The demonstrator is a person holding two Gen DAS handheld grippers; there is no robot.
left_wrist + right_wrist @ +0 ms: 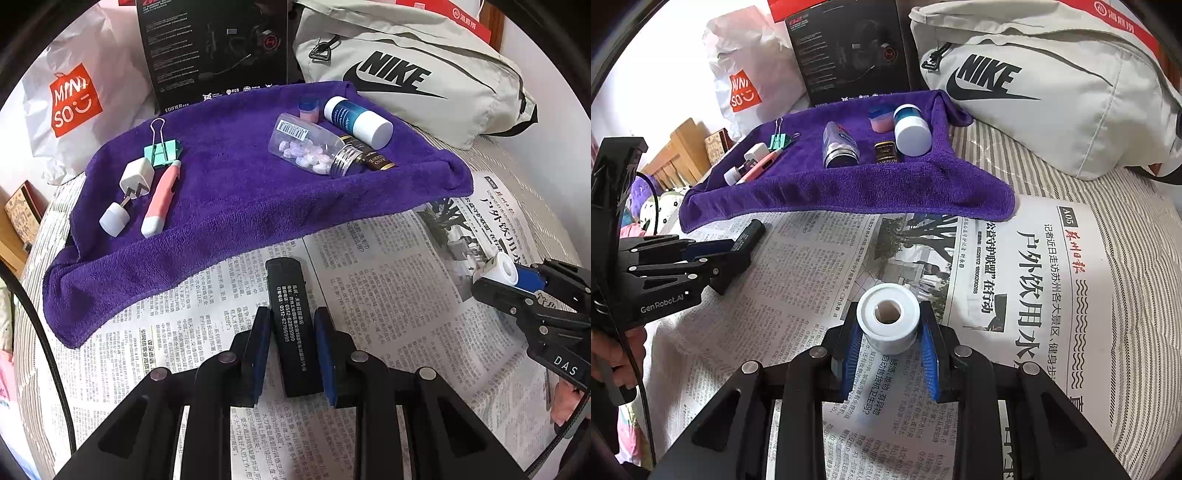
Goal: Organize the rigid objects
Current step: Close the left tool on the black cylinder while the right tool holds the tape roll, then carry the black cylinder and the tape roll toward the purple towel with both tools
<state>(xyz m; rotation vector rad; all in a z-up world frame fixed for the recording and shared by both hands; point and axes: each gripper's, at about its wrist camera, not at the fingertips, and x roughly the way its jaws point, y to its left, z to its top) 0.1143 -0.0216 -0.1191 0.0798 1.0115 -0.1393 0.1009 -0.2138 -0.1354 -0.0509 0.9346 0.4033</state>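
Note:
My left gripper [291, 312] is shut on a flat black bar with white print [286, 280]; its blue pads press both long sides, and the bar lies over the newspaper [388, 295]. The right wrist view shows that gripper [737, 251] at the left, with the bar's end [751, 230] sticking out. My right gripper [888, 308] is shut on a white roll with a centre hole [871, 306], also seen as the roll [498, 269] in the left wrist view. Behind lies a purple towel [236, 206] with a green binder clip [162, 151], a white plug [136, 177], a pink pen-like stick [160, 199] and a clear pill bottle [310, 151].
A white-and-blue bottle [358, 120], a small pink tub [308, 110] and a dark gold-labelled bottle [373, 158] sit at the towel's right end. A grey Nike bag [424, 74], a black headset box [214, 51] and a Miniso bag [74, 99] line the back. Striped bedding [1126, 295] lies underneath.

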